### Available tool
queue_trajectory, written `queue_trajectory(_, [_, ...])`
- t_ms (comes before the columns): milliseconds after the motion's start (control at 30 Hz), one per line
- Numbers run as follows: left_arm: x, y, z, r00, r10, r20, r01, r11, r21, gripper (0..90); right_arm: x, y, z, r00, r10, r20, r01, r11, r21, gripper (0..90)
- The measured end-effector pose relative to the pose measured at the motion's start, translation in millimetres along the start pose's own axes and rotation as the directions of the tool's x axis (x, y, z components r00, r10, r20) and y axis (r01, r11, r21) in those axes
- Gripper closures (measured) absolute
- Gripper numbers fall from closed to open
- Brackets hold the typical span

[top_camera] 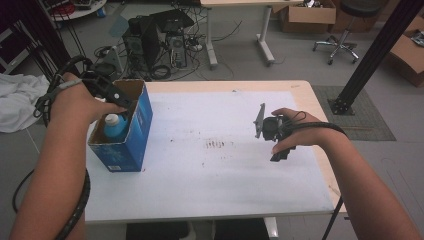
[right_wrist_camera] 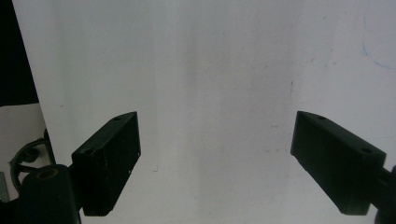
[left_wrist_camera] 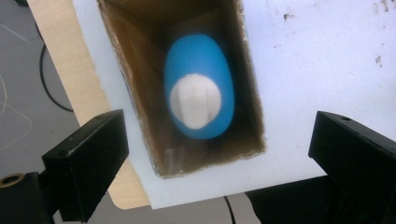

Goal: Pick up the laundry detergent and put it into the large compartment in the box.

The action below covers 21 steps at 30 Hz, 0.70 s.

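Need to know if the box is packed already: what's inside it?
Inside the box stands one blue bottle with a white cap, upright. The left gripper is above it, open. The box floor beneath the bottle is hidden.

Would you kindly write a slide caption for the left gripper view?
Open left tongs above a cardboard box holding an upright blue bottle with a white cap.

White-topped bench with dark smudges mid-surface. Behind it on floor: computer towers, tangled cables, office chair, cardboard boxes. White cloth at left.
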<state>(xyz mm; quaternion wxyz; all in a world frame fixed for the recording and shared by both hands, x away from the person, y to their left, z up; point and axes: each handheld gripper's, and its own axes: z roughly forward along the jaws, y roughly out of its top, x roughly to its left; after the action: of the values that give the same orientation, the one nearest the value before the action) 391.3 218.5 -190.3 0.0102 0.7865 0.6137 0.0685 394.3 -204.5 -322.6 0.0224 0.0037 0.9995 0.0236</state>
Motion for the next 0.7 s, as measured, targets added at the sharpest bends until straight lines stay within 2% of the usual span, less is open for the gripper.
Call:
queue_trajectory(133, [-4.1,-0.1,-1.9,0.9999,0.015,0.001,-0.015,0.9999,-0.001,2.2,0.3,-0.5,-1.2,1.0,0.001,0.0,-0.001,1.0,-0.001,16.1])
queue_trajectory(233, [-10.0,-0.4,-4.5,0.9988,0.046,0.017,-0.046,0.9989,-0.009,0.1,0.6,-1.4,-2.4,1.0,0.002,0.002,-0.002,1.0,-0.004,16.0])
queue_trajectory(300, [-11.4,-0.5,-5.3,0.9985,0.05,0.021,-0.049,0.9987,-0.015,0.1,0.7,-1.6,-2.7,1.0,0.003,0.002,-0.003,1.0,-0.003,16.0])
queue_trajectory(367, [-16.1,-0.3,-7.9,0.9958,0.086,0.032,-0.085,0.996,-0.027,0.1,0.6,-2.4,-3.2,1.0,0.003,0.001,-0.003,1.0,-0.004,16.0])
queue_trajectory(400, [-16.1,-0.3,-7.9,0.9958,0.086,0.032,-0.085,0.996,-0.027,0.1,0.6,-2.4,-3.2,1.0,0.003,0.001,-0.003,1.0,-0.004,16.0])
queue_trajectory(433, [-18.2,-0.1,-8.7,0.9938,0.104,0.039,-0.103,0.9941,-0.034,0.1,0.2,-3.0,-3.8,1.0,0.002,0.002,-0.002,1.0,-0.001,16.1])
queue_trajectory(467, [-20.3,0.1,-9.5,0.9905,0.129,0.048,-0.127,0.9909,-0.044,0.1,0.2,-3.0,-3.8,1.0,0.002,0.002,-0.002,1.0,-0.001,16.1])
queue_trajectory(500, [-25.1,0.4,-10.9,0.9827,0.173,0.066,-0.169,0.9832,-0.069,0.1,-0.4,-3.3,-4.4,1.0,-0.001,0.005,0.001,1.0,-0.004,16.1])
queue_trajectory(567, [-28.9,1.3,-12.2,0.9767,0.198,0.083,-0.191,0.9781,-0.082,0.1,-0.7,-3.6,-5.1,1.0,0.002,0.002,-0.002,1.0,-0.011,16.1])
queue_trajectory(600, [-28.9,1.3,-12.2,0.9767,0.198,0.083,-0.191,0.9781,-0.082,0.1,-0.7,-3.6,-5.1,1.0,0.002,0.002,-0.002,1.0,-0.011,16.1])
queue_trajectory(633, [-33.8,2.6,-13.7,0.9656,0.244,0.09,-0.236,0.967,-0.097,0.1,-1.2,-3.6,-6.1,1.0,0.003,0.005,-0.003,1.0,-0.011,16.1])
queue_trajectory(667, [-33.8,2.6,-13.7,0.9656,0.244,0.09,-0.236,0.967,-0.097,0.1,-1.7,-3.8,-6.2,1.0,0.002,0.003,-0.002,1.0,-0.013,16.1])
queue_trajectory(700, [-40.4,3.4,-15.0,0.944,0.315,0.097,-0.304,0.9454,-0.118,0.1,-1.9,-4.0,-6.6,1.0,0.005,0.003,-0.005,1.0,-0.012,16.1])
